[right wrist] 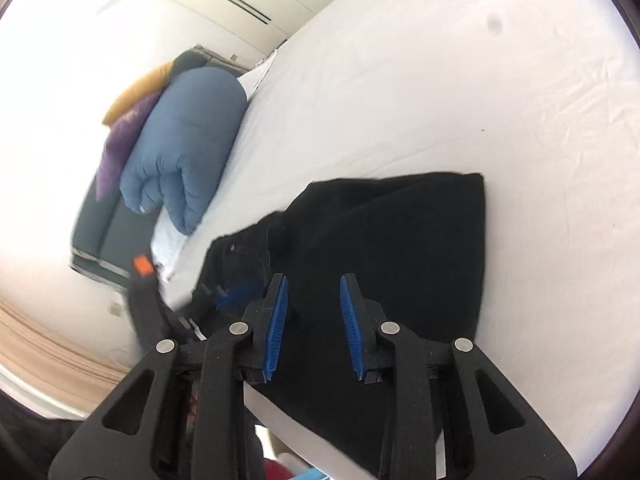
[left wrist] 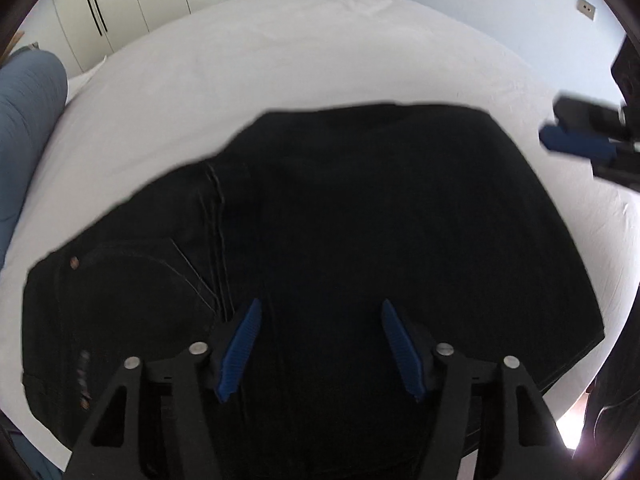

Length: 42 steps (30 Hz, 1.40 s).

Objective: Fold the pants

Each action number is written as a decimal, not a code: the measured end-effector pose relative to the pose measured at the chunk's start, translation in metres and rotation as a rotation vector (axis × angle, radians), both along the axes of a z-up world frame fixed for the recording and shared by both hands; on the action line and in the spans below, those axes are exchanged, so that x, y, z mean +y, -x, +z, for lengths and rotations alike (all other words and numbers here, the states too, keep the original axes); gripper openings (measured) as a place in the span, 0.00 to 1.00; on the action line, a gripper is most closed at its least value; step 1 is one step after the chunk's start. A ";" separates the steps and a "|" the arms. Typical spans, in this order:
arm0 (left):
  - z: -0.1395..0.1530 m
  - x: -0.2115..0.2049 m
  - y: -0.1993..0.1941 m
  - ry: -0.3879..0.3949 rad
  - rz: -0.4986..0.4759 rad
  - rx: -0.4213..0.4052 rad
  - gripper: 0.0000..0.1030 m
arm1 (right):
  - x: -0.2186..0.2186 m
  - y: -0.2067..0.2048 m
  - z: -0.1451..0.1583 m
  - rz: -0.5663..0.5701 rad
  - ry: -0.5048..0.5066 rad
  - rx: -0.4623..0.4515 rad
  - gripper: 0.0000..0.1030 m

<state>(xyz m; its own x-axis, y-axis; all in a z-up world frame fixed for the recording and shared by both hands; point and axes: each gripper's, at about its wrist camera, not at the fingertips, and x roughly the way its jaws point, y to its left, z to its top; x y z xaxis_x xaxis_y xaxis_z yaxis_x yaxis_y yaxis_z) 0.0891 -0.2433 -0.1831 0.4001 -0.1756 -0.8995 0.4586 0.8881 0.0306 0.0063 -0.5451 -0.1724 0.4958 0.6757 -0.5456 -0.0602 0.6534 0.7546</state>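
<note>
Black pants (left wrist: 360, 220) lie folded into a compact wide shape on the white bed (left wrist: 280, 48); the waistband with a rivet is at the left. My left gripper (left wrist: 320, 304) hovers over their near part, jaws apart, nothing pinched between the blue pads. My right gripper (left wrist: 576, 144) shows blurred at the right edge, off the pants. In the right wrist view the pants (right wrist: 400, 240) lie beneath my right gripper (right wrist: 314, 278), whose blue pads stand a little apart with nothing gripped. The left gripper (right wrist: 236, 292) is a blur at the pants' left side.
A rolled blue duvet (right wrist: 188, 140) lies at the bed's (right wrist: 440, 80) left edge, with purple and orange cloth (right wrist: 120, 148) behind it. White wardrobe doors (left wrist: 120, 0) stand beyond the bed. The sheet stretches bare beyond and to the right of the pants.
</note>
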 end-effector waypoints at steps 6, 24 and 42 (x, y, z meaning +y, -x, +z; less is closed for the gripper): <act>-0.002 0.000 0.006 0.008 0.045 -0.013 0.63 | -0.043 -0.051 -0.050 -0.034 -0.080 0.104 0.25; 0.003 0.015 0.005 0.030 0.037 -0.017 0.63 | 0.019 0.106 -0.079 0.140 -0.040 0.152 0.24; 0.008 0.005 -0.098 0.334 0.036 0.234 0.18 | -0.001 0.046 -0.116 0.002 -0.056 0.167 0.23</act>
